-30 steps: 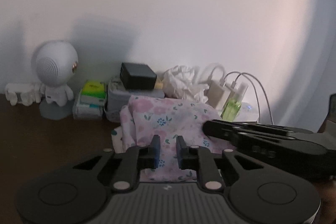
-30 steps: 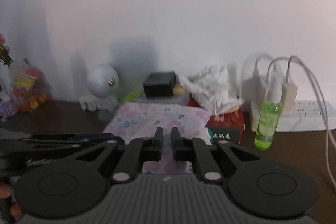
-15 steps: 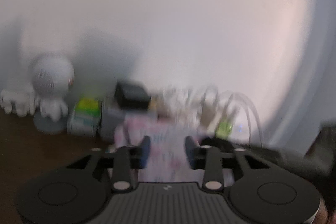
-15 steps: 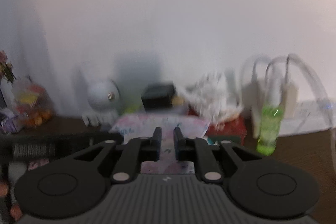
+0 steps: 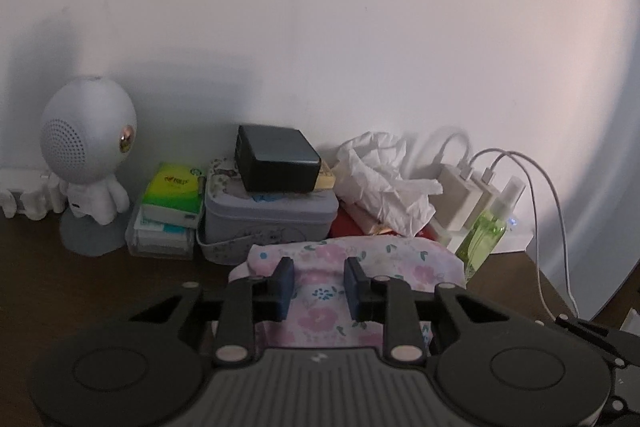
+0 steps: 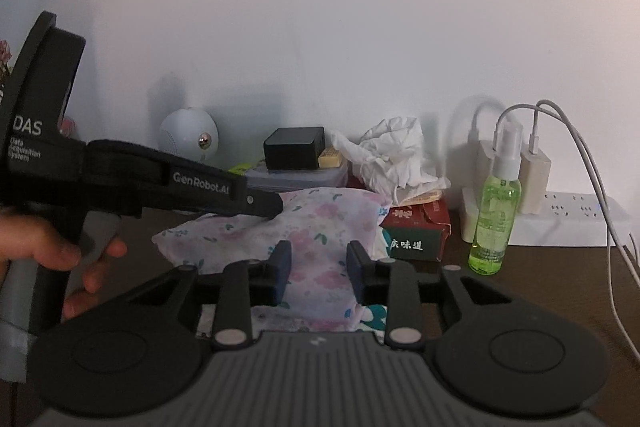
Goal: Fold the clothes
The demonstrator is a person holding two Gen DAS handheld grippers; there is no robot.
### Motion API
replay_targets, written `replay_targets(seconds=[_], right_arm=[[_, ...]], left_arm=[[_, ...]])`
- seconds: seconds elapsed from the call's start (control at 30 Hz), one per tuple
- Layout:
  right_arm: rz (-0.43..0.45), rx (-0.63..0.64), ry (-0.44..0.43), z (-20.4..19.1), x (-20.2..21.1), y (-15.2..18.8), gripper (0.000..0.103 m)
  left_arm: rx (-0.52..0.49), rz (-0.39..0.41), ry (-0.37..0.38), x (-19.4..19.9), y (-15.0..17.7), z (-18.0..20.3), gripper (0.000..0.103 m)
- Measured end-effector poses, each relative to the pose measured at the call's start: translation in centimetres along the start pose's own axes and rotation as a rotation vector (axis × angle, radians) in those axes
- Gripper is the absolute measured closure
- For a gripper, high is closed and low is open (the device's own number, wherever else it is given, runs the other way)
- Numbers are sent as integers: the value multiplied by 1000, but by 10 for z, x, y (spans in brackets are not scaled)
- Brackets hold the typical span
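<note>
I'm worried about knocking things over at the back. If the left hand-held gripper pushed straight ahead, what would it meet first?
Probably the floral cloth, already bunched between the open jaws of the left hand-held gripper. Beyond it stands the grey tin, though the depth is hard to judge.

My left gripper (image 5: pixel 318 287) points forward and level, its two blue-padded fingers (image 5: pixel 285 283) standing apart with a clear gap between them. My right gripper (image 6: pixel 319 269) is held the same way, its fingers (image 6: pixel 282 265) spread about as wide. From the right wrist camera I see my left gripper from the side, reaching in from the left with its tip (image 6: pixel 268 205) ahead of and above my right fingers. My left hand (image 6: pixel 60 259) wraps its grey handle, fingers curled around the grip.
</note>
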State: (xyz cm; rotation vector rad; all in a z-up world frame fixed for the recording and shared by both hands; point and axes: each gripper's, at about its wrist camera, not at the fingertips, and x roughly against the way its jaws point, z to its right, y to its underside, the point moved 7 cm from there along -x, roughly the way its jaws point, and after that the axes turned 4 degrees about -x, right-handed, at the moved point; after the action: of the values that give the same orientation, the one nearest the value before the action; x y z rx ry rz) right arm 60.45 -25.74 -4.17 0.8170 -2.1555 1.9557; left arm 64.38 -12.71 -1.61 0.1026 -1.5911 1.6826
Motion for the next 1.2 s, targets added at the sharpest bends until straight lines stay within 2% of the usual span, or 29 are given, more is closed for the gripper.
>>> replay_targets(seconds=[0.03, 0.1, 0.27, 0.37, 0.4, 0.43, 0.5, 0.53, 0.67, 0.83, 1.2], right_arm=[[4, -4, -4, 0, 1, -1, 71], [34, -25, -19, 1, 9, -7, 65], [78, -39, -11, -1, 31, -20, 50], [82, -34, 8, -4, 45, -22, 37], [84, -31, 13, -6, 49, -22, 29], [84, -29, 16, -9, 55, -22, 20], [77, -19, 28, -15, 66, -20, 12], [74, -14, 34, -18, 72, -20, 1], [62, 5, 61, -27, 96, -17, 0], [31, -33, 70, -35, 122, -10, 0], [1, -89, 70, -53, 183, 14, 0]], left_arm=[[-4, 17, 5, 4, -3, 1, 67], [-24, 56, 9, 17, -8, 5, 38], [-91, 115, -29, 52, -21, 16, 15], [-84, 120, -76, 70, -19, 14, 6], [-80, 118, -92, 76, -17, 13, 2], [-77, 116, -108, 82, -16, 11, 1], [-77, 107, -137, 94, -12, 9, 0], [-81, 98, -150, 99, -9, 8, 0], [-61, 69, -183, 123, 3, 2, 0], [-32, 50, -200, 158, 22, 1, 0], [-75, 65, -197, 233, 58, 28, 0]])
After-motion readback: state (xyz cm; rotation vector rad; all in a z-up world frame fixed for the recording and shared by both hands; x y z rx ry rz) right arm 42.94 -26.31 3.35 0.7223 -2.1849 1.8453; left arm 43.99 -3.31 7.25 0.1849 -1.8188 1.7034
